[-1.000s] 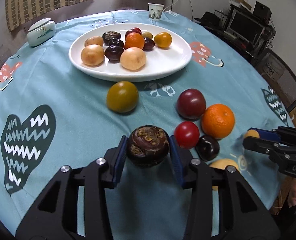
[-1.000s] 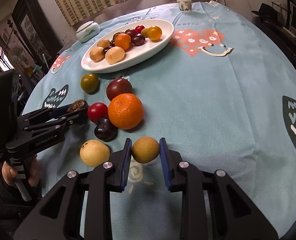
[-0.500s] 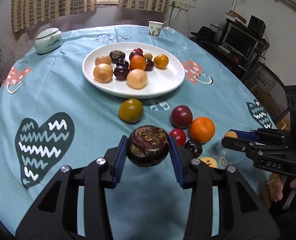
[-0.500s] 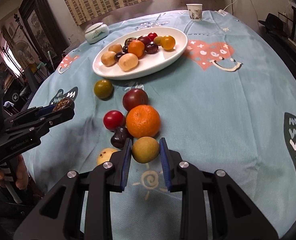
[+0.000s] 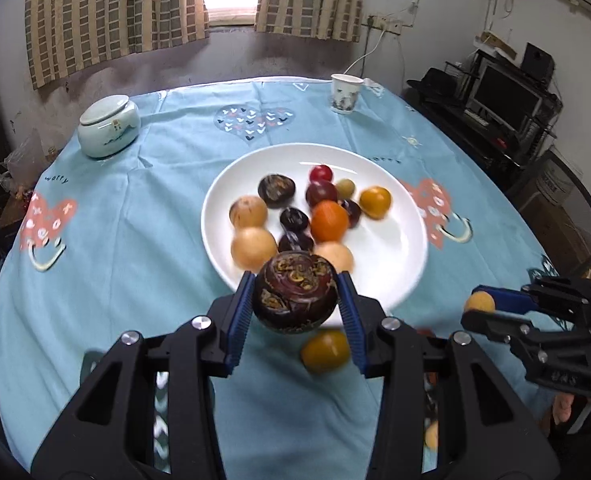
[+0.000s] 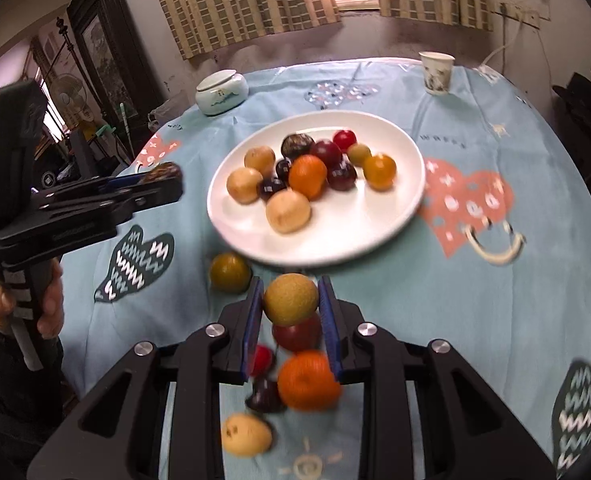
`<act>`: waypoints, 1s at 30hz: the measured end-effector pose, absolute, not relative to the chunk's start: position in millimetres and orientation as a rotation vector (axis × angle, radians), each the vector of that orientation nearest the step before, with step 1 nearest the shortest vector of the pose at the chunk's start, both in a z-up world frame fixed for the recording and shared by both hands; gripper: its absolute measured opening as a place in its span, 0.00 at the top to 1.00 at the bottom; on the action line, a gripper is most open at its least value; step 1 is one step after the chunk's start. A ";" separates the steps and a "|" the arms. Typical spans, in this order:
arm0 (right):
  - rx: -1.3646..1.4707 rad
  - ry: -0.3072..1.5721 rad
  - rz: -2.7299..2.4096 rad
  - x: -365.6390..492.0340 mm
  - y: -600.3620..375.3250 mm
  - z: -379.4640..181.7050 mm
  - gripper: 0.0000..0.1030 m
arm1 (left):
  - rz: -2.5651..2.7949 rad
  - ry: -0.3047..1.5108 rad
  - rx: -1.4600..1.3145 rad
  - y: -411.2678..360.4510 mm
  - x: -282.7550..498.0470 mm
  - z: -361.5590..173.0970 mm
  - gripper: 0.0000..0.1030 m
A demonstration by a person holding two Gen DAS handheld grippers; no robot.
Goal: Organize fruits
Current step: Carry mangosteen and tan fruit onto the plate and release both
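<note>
Altogether eleven fruits sit on the white plate (image 6: pixel 375 236), six beside it.

Round table (image 5: pixel 143 240) under pale blue cloth with heart prints. On it: white plate (image 5: pixel 215 216) of fruit, lidded ceramic jar (image 5: pixel 109 126), paper cup (image 5: pixel 345 94). Loose fruit near edge: olive-yellow fruit (image 6: pixel 229 272), orange (image 6: pixel 307 380), pale yellow fruit (image 6: pixel 247 434)

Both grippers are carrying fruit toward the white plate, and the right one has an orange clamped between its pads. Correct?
Not quite. The right gripper is clamped on a small yellow-brown fruit, not an orange; the orange lies on the tablecloth beneath it, as the right wrist view shows. The left gripper does carry a dark patterned fruit toward the white plate.
</note>
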State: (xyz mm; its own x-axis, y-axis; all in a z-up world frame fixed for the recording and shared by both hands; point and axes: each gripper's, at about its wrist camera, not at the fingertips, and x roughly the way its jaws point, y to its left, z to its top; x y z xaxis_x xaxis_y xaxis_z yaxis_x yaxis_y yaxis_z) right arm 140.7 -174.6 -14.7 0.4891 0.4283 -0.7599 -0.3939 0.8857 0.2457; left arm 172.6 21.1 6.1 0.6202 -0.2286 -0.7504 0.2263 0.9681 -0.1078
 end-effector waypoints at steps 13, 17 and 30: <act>-0.002 0.940 0.405 260.2 -149.5 -28.7 0.72 | -0.227 0.943 -0.047 8.8 280.8 -28.2 0.59; 0.018 0.954 0.394 278.7 -148.7 -34.0 0.72 | -0.219 0.970 -0.059 7.3 292.1 -34.0 0.58; 0.028 0.819 0.350 243.5 -173.7 0.9 0.09 | -0.219 0.850 -0.149 39.8 229.2 22.4 0.24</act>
